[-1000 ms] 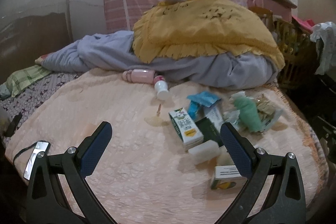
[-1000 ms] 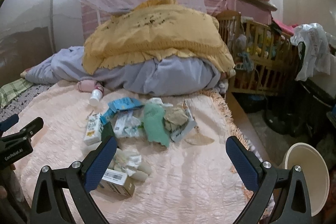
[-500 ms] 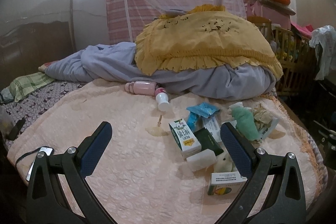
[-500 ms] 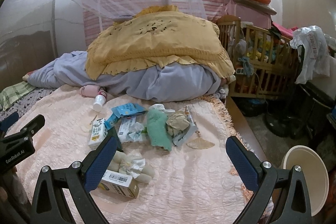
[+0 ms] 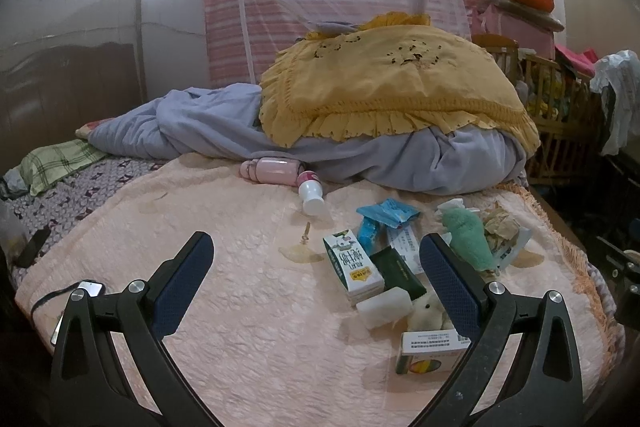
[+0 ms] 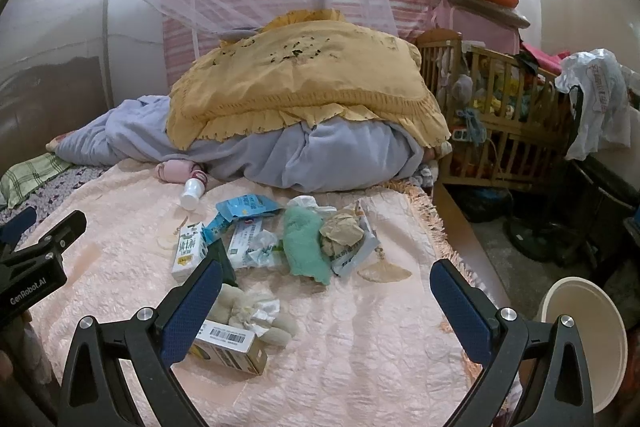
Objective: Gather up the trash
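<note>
Trash lies scattered on the pink bedspread (image 5: 240, 327): a milk carton (image 5: 352, 267) (image 6: 188, 249), a blue wrapper (image 5: 386, 213) (image 6: 244, 207), a green cloth (image 5: 468, 243) (image 6: 306, 247), crumpled paper (image 6: 340, 231), a small box with a barcode (image 5: 432, 347) (image 6: 228, 345), a white block (image 5: 384, 307) and a white bottle (image 5: 311, 193) (image 6: 192, 191). My left gripper (image 5: 316, 287) is open and empty above the bed's near edge, left of the pile. My right gripper (image 6: 326, 311) is open and empty in front of the pile. The left gripper also shows at the left in the right wrist view (image 6: 36, 259).
A yellow pillow (image 5: 392, 87) on a grey-blue quilt (image 5: 400, 159) fills the back of the bed. A wooden crib (image 6: 500, 115) stands to the right. A white bin (image 6: 588, 339) sits on the floor at the lower right. A phone (image 5: 86, 291) lies at the bed's left edge.
Both views have tilted up a little, so the trash pile sits lower in frame. Both grippers stay open and nothing on the bed has moved.
</note>
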